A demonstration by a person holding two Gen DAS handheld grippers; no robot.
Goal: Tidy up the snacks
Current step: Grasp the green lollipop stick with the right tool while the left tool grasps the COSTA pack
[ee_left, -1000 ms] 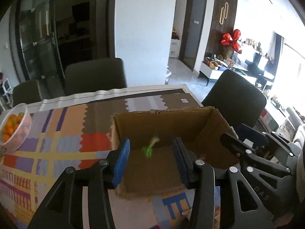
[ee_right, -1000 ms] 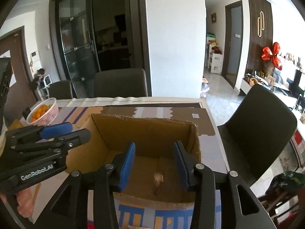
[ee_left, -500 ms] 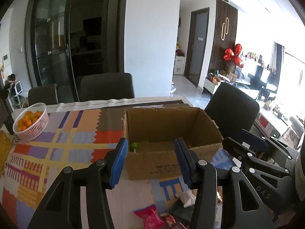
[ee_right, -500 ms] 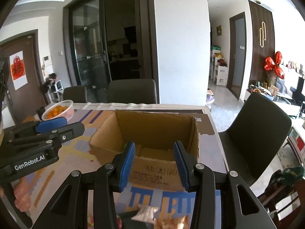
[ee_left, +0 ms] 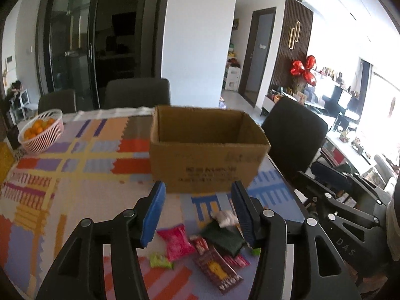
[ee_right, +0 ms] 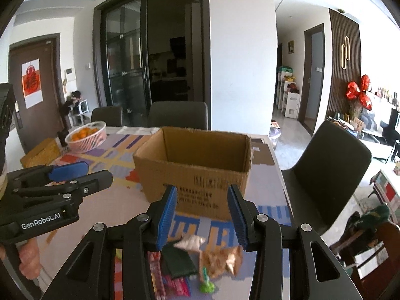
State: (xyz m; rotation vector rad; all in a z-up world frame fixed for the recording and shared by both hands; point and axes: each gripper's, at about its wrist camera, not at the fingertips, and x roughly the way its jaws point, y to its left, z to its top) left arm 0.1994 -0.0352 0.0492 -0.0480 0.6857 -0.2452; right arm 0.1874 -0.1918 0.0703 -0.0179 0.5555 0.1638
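Here, the left gripper (ee_left: 198,215) has just been opening its blue-padded jaws, nothing between them; the right gripper (ee_right: 203,218) also stands apart and empty. Below both, near the table's (ee_left: 75,192) front edge, loose snack packets (ee_left: 200,247) lie scattered: pink, green, dark red. Just beyond stands a brown cardboard box (ee_left: 207,147), open-topped.

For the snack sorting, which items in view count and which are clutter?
Job: brown cardboard box; pile of loose snack packets, including pink packet and dark green packet.
Bystanders: pink basket of oranges; yellow woven box; dark chairs.
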